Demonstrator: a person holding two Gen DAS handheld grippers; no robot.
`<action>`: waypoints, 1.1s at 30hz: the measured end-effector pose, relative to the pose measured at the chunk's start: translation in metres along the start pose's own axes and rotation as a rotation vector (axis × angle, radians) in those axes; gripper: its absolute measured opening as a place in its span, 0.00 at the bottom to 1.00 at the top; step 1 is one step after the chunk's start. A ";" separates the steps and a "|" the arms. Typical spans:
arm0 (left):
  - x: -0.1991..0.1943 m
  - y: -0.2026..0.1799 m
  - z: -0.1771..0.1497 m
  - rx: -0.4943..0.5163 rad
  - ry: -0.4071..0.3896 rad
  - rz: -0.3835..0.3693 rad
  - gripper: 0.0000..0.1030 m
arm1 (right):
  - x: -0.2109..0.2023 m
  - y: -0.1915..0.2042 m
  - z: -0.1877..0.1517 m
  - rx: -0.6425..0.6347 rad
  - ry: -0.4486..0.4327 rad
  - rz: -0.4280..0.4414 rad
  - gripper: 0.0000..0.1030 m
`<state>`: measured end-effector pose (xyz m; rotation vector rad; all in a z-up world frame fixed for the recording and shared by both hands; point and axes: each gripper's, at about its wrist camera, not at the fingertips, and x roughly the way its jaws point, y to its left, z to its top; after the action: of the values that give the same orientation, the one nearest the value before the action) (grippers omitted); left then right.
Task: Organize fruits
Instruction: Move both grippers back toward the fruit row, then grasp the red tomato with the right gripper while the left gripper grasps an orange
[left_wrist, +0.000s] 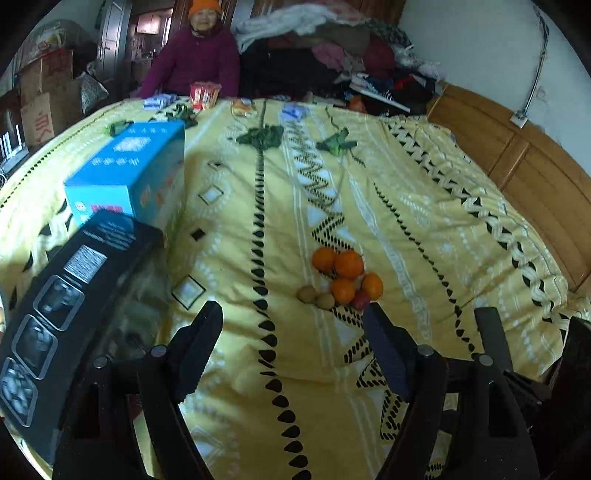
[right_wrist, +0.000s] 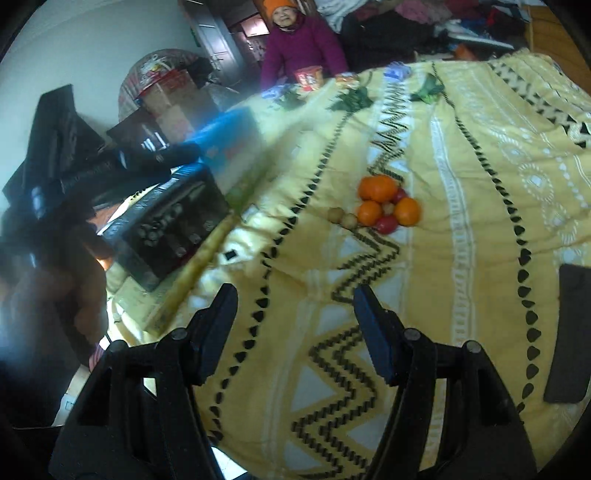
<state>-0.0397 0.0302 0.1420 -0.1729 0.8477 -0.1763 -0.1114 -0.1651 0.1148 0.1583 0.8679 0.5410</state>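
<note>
A small pile of fruit (left_wrist: 341, 280) lies on the yellow patterned bedspread (left_wrist: 424, 206): several oranges (left_wrist: 349, 264), two brown kiwis (left_wrist: 307, 294) and red fruits (left_wrist: 360, 300). The pile also shows in the right wrist view (right_wrist: 384, 205). My left gripper (left_wrist: 293, 314) is open and empty, just short of the pile. My right gripper (right_wrist: 295, 295) is open and empty, well short of the pile. The right gripper's fingers (left_wrist: 491, 332) show at the lower right of the left wrist view.
A blue carton (left_wrist: 127, 173) and a black box (left_wrist: 62, 310) lie on the left of the bed; the black box (right_wrist: 166, 221) shows in the right view too. A person in purple (left_wrist: 195, 59) sits at the far side behind snack packs (left_wrist: 205, 94). Clothes (left_wrist: 332, 48) are piled behind.
</note>
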 end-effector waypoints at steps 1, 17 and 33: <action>0.010 0.002 -0.005 -0.008 0.019 0.002 0.77 | 0.005 -0.007 0.001 -0.002 0.005 0.000 0.64; 0.058 0.014 -0.015 -0.030 0.075 -0.005 0.77 | 0.126 -0.077 0.048 -0.046 0.099 -0.089 0.40; 0.135 -0.040 0.008 0.108 0.119 -0.130 0.77 | 0.089 -0.087 0.039 -0.020 0.026 -0.065 0.27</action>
<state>0.0503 -0.0385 0.0578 -0.1170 0.9435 -0.3569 -0.0014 -0.1902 0.0490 0.1042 0.8893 0.4915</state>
